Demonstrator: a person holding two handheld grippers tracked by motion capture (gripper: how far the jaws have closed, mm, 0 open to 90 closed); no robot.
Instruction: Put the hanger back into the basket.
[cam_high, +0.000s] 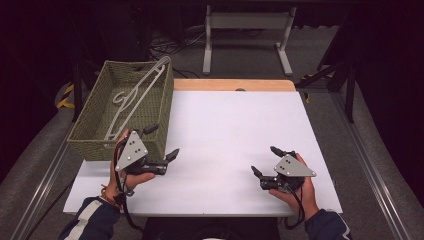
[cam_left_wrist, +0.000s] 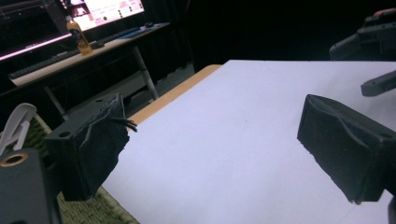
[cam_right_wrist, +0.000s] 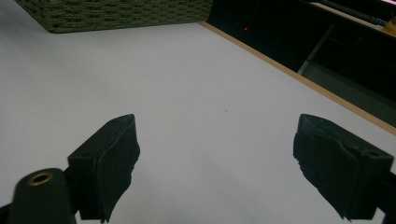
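Note:
A woven green basket (cam_high: 90, 144) stands at the table's left edge, and white plastic hangers (cam_high: 134, 97) lie inside it, one poking over the far rim. My left gripper (cam_high: 161, 141) hovers open beside the basket's near right corner, with nothing between its jaws. In the left gripper view its fingers (cam_left_wrist: 93, 144) spread wide over the white table, and the basket's weave (cam_left_wrist: 95, 210) shows below. My right gripper (cam_high: 266, 160) is held open at the table's front right, empty. The right gripper view has its pads (cam_right_wrist: 114, 158) wide apart, with the basket (cam_right_wrist: 116, 14) far off.
The white table top (cam_high: 230, 135) has a wooden strip (cam_high: 232, 85) along its far edge. A white desk frame (cam_high: 247, 35) stands on the floor beyond. A desk with a monitor and an orange bottle (cam_left_wrist: 80, 39) is in the left gripper view.

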